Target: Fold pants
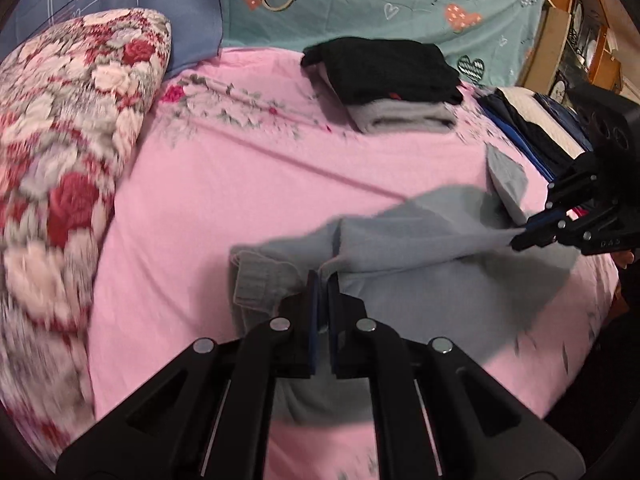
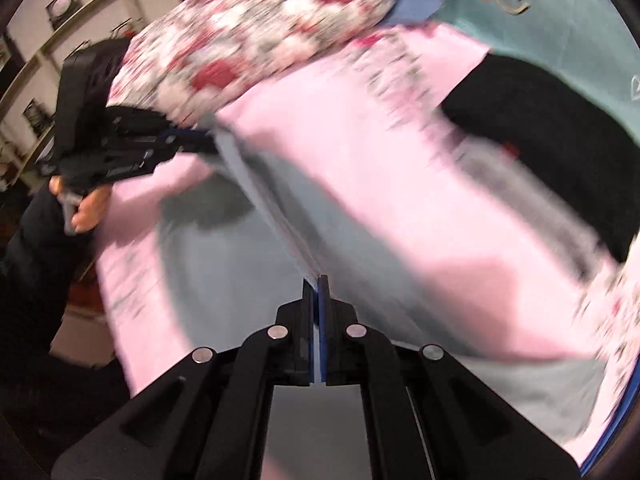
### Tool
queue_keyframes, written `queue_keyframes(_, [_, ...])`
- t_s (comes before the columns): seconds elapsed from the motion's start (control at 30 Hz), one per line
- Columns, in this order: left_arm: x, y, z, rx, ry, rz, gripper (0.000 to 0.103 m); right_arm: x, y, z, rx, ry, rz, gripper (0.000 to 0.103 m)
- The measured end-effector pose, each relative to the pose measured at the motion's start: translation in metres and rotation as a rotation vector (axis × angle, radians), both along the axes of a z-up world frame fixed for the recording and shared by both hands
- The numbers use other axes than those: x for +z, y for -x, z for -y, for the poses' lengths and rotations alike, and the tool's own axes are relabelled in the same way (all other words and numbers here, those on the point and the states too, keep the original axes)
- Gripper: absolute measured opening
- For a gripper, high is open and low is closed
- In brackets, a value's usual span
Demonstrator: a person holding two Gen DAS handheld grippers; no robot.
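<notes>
Light grey pants (image 1: 408,248) hang stretched a little above the pink bed sheet (image 1: 240,184), partly doubled over. My left gripper (image 1: 323,280) is shut on one edge of them, near the ribbed waistband. My right gripper (image 1: 518,240) is shut on the other end, at the right of the left wrist view. In the blurred right wrist view the pants (image 2: 256,264) run taut from my right gripper (image 2: 318,284) to my left gripper (image 2: 208,142) at the upper left.
A floral pillow (image 1: 68,168) lies along the left. A folded stack with a black garment (image 1: 384,70) on a grey one (image 1: 404,118) sits at the back. More folded clothes (image 1: 532,124) lie far right. A teal cover (image 1: 400,0) and wooden shelves (image 1: 576,24) stand behind.
</notes>
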State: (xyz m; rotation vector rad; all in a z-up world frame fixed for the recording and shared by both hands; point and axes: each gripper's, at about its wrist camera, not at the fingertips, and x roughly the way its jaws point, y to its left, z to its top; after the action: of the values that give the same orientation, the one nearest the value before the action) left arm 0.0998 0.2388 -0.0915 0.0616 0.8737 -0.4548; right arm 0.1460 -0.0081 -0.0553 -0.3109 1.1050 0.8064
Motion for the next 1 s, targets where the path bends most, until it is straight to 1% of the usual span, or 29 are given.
queue_keyframes(0.07, [-0.014, 0.020, -0.002, 0.003, -0.009, -0.019, 0.004, -0.015, 0.024, -0.015, 0.016, 0.011, -0.033, 0.002])
queue_keyframes(0.1, [-0.021, 0.025, -0.003, 0.010, -0.013, -0.031, 0.004, -0.022, 0.037, -0.019, 0.018, 0.022, -0.035, 0.002])
queue_keyframes(0.13, [-0.028, 0.029, -0.005, 0.019, -0.012, -0.044, 0.004, -0.033, 0.048, -0.022, 0.021, 0.029, -0.043, 0.002])
queue_keyframes(0.2, [-0.040, 0.031, -0.008, 0.030, -0.008, -0.065, 0.004, -0.050, 0.057, -0.028, 0.022, 0.024, -0.085, 0.002])
queue_keyframes(0.23, [-0.043, 0.032, -0.008, 0.028, -0.007, -0.069, 0.004, -0.053, 0.064, -0.026, 0.021, 0.025, -0.090, 0.002])
queue_keyframes(0.33, [-0.049, 0.032, -0.007, 0.022, -0.007, -0.081, 0.013, -0.064, 0.067, -0.031, 0.011, 0.023, -0.108, 0.002])
queue_keyframes(0.4, [-0.047, 0.034, -0.011, 0.015, 0.034, -0.095, 0.026, -0.068, 0.071, -0.034, 0.003, 0.029, -0.107, 0.002])
queue_keyframes(0.43, [-0.044, 0.036, -0.013, 0.018, 0.051, -0.085, 0.044, -0.070, 0.071, -0.035, 0.003, 0.033, -0.107, 0.002])
queue_keyframes(0.47, [-0.037, 0.042, -0.017, 0.025, 0.072, -0.063, 0.066, -0.070, 0.073, -0.033, 0.005, 0.034, -0.101, 0.002])
queue_keyframes(0.5, [-0.031, 0.046, -0.019, 0.034, 0.082, -0.039, 0.075, -0.071, 0.073, -0.032, 0.006, 0.035, -0.099, 0.003])
queue_keyframes(0.53, [-0.023, 0.051, -0.022, 0.041, 0.096, -0.009, 0.081, -0.071, 0.074, -0.033, 0.009, 0.035, -0.103, 0.005])
queue_keyframes(0.57, [-0.014, 0.056, -0.025, 0.054, 0.110, 0.020, 0.084, -0.071, 0.073, -0.033, 0.013, 0.040, -0.106, 0.006])
queue_keyframes(0.6, [-0.006, 0.060, -0.029, 0.074, 0.123, 0.039, 0.085, -0.072, 0.072, -0.035, 0.017, 0.048, -0.114, 0.009])
queue_keyframes(0.63, [0.001, 0.062, -0.032, 0.097, 0.145, 0.051, 0.086, -0.070, 0.073, -0.036, 0.027, 0.052, -0.134, 0.017])
queue_keyframes(0.7, [0.016, 0.062, -0.036, 0.146, 0.219, 0.055, 0.086, -0.062, 0.073, -0.036, 0.041, 0.010, -0.178, 0.019])
queue_keyframes(0.73, [0.020, 0.060, -0.035, 0.173, 0.244, 0.056, 0.086, -0.054, 0.072, -0.038, 0.048, -0.032, -0.192, 0.019])
queue_keyframes(0.77, [0.023, 0.056, -0.033, 0.211, 0.278, 0.049, 0.086, -0.050, 0.071, -0.041, 0.048, -0.056, -0.189, 0.019])
queue_keyframes(0.83, [0.021, 0.047, -0.027, 0.259, 0.347, 0.005, 0.084, -0.045, 0.067, -0.050, 0.033, -0.076, -0.144, 0.019])
queue_keyframes(0.87, [0.016, 0.040, -0.022, 0.276, 0.379, -0.026, 0.078, -0.047, 0.065, -0.057, 0.027, -0.077, -0.122, 0.018])
queue_keyframes(0.9, [0.011, 0.036, -0.017, 0.284, 0.387, -0.043, 0.070, -0.052, 0.062, -0.065, 0.025, -0.073, -0.110, 0.018])
queue_keyframes(0.93, [0.005, 0.031, -0.010, 0.285, 0.386, -0.066, 0.048, -0.058, 0.060, -0.070, 0.019, -0.064, -0.109, 0.016])
queue_keyframes(0.97, [-0.005, 0.024, -0.004, 0.284, 0.379, -0.111, 0.026, -0.066, 0.059, -0.075, 0.012, -0.051, -0.119, 0.016])
queue_keyframes(1.0, [-0.015, 0.019, 0.001, 0.286, 0.373, -0.158, 0.015, -0.076, 0.058, -0.079, 0.011, -0.036, -0.146, 0.016])
